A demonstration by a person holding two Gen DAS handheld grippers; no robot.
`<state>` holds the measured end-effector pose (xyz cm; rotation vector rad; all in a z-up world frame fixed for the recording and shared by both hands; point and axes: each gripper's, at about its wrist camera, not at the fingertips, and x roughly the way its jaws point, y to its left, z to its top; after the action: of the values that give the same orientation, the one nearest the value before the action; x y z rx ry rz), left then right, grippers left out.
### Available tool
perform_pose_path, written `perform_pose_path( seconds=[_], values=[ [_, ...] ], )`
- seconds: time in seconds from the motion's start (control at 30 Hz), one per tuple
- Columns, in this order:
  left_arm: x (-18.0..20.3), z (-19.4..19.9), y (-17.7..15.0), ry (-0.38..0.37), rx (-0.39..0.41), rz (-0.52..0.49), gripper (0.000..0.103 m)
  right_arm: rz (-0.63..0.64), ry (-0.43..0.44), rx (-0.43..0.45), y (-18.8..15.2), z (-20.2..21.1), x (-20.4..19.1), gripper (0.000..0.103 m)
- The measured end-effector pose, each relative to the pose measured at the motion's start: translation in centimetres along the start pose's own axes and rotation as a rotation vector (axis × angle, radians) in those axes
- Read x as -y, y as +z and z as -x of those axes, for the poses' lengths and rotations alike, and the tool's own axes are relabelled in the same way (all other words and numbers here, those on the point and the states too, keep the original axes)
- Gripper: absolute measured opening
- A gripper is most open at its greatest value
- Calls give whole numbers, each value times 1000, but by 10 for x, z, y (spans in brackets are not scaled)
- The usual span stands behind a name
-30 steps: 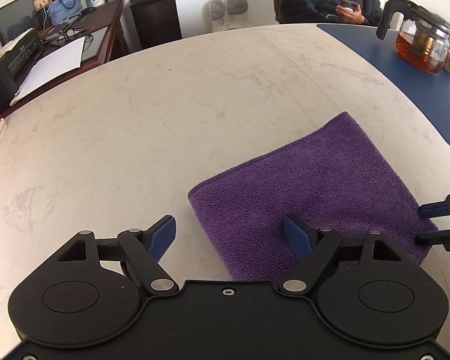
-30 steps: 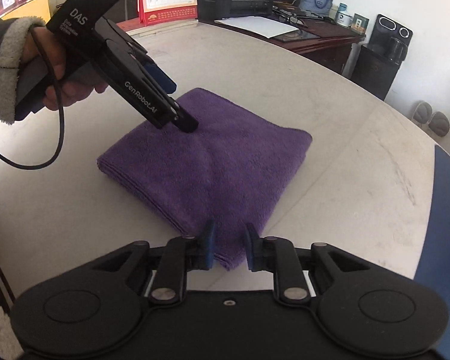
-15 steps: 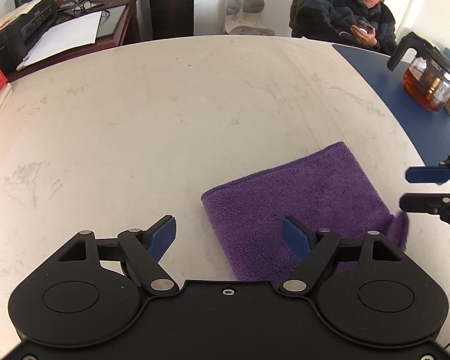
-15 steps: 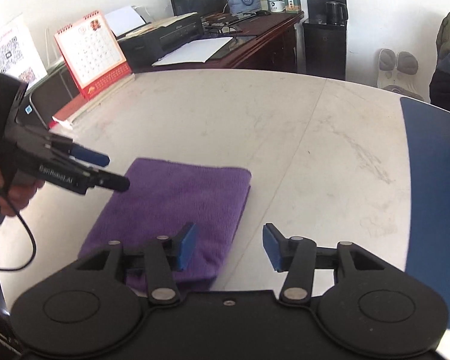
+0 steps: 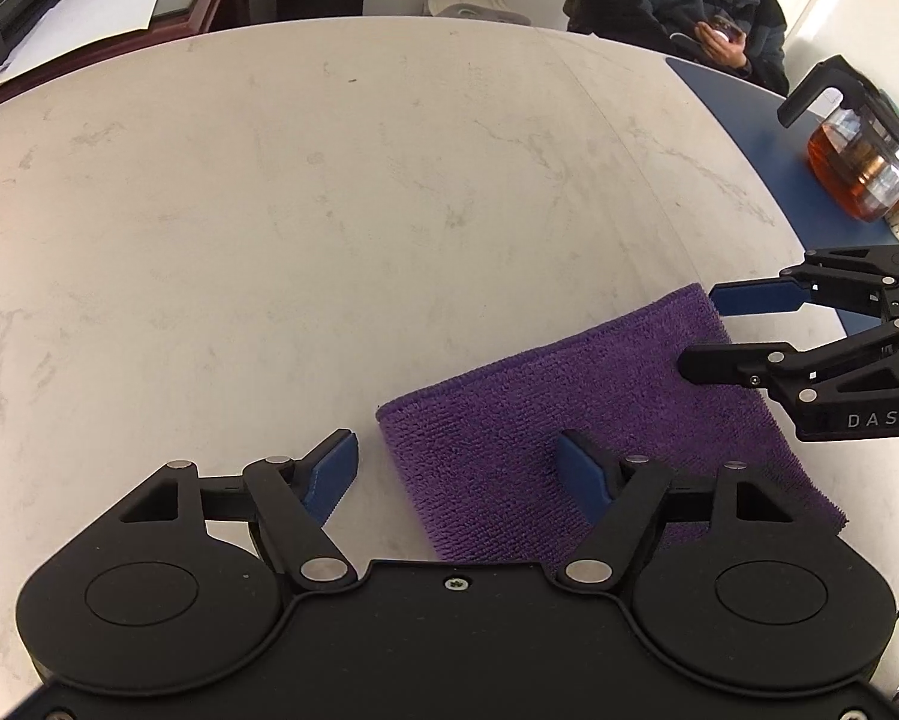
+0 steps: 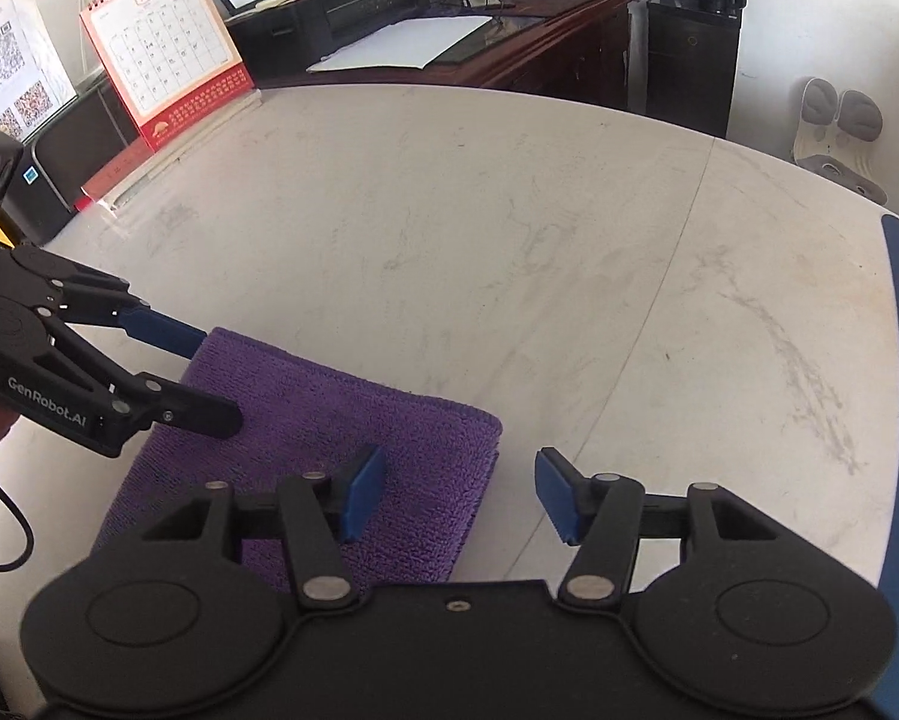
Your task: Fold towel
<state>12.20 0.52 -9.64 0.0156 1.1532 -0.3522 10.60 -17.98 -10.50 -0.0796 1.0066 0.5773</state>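
Two grippers you hold: left gripper (image 5: 458, 474) jaws apart | right gripper (image 6: 458, 495) jaws apart | folded towel (image 5: 593, 414) flat on table (image 5: 329, 210), under both.

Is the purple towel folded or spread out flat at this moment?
Folded. The purple towel lies as a compact rectangle on the table, with stacked layers showing along its near right edge. Both grippers are open, clear of it.

right tool (image 6: 458, 495) has let go of the towel (image 6: 353, 450), spread wide and pulled back.
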Motion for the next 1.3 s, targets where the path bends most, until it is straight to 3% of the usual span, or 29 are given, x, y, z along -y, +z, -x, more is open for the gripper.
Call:
perform_pose_path(
  seconds=[0.07,0.13,0.2,0.3,0.37,0.53,0.83,1.07,1.2,1.3],
  values=[
    [2,-1,0,5,-3,-19,72,12,4,-2,0,-1,-2,52],
    [4,-1,1,2,-2,-30,61,23,20,-11,2,-2,-3,45],
    [7,-1,2,-13,-5,-44,57,33,38,-25,4,-3,-4,44],
    [9,-1,4,-19,-7,-62,54,41,72,-45,7,-4,-2,34],
    [7,-1,5,-33,-5,-62,48,41,98,-50,9,-4,0,20],
    [5,-1,7,-79,8,-60,24,32,156,-46,12,-5,5,14],
    [0,12,19,-88,89,-75,21,51,168,76,31,10,6,13],
    [-6,40,50,-67,235,-129,20,129,142,217,62,23,12,13],
    [2,58,55,-77,316,-187,20,144,141,231,64,18,10,13],
    [9,58,48,-92,313,-210,20,156,140,241,67,15,9,13]
  ],
)
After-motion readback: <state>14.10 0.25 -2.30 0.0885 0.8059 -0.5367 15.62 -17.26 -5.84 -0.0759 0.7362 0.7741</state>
